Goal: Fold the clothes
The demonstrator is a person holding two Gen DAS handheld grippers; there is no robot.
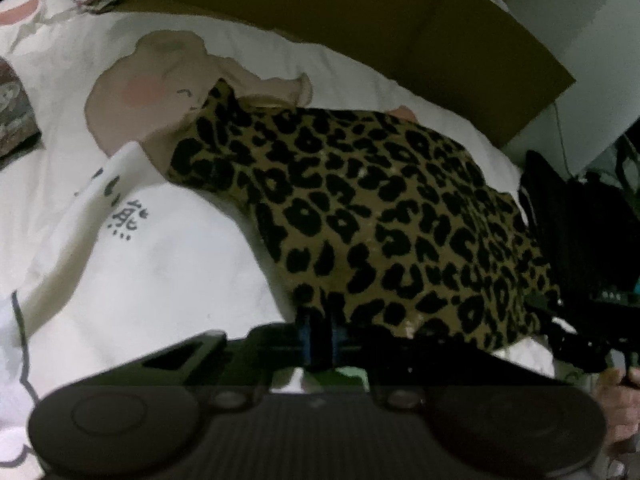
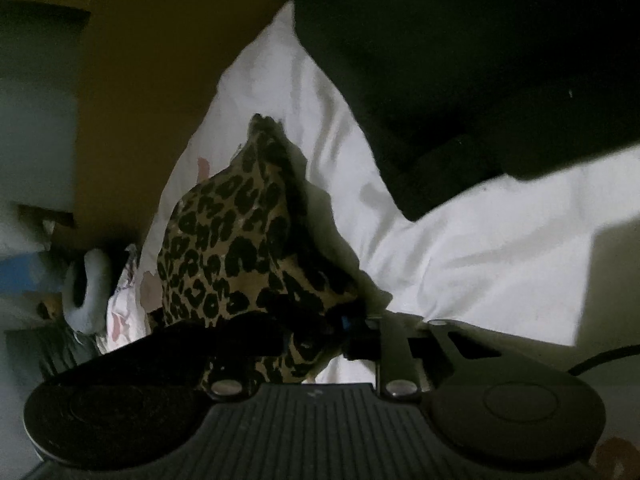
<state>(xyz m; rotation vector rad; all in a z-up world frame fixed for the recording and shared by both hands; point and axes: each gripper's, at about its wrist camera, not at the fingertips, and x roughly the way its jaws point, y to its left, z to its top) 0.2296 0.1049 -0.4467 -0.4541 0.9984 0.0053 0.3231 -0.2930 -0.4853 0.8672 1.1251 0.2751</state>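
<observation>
A leopard-print garment, soft knit-looking cloth in tan with black blotches, lies spread on a white bedsheet printed with a pale cartoon bear and a few dark characters. In the left wrist view the garment runs from a narrow far corner near the bear's face to a broad near edge, its surface gently humped rather than flat. The left gripper has its black fingers drawn together on that near hem, pinching the cloth. In the right wrist view the garment rises in a crumpled peak, and the right gripper pinches its near edge, a fold of the print bunched between the fingers. The sheet is smooth and creased in long soft wrinkles, with bare white room to the right of the garment. A brown cardboard sheet stands along the far side. A black bag sits just right of the garment.
</observation>
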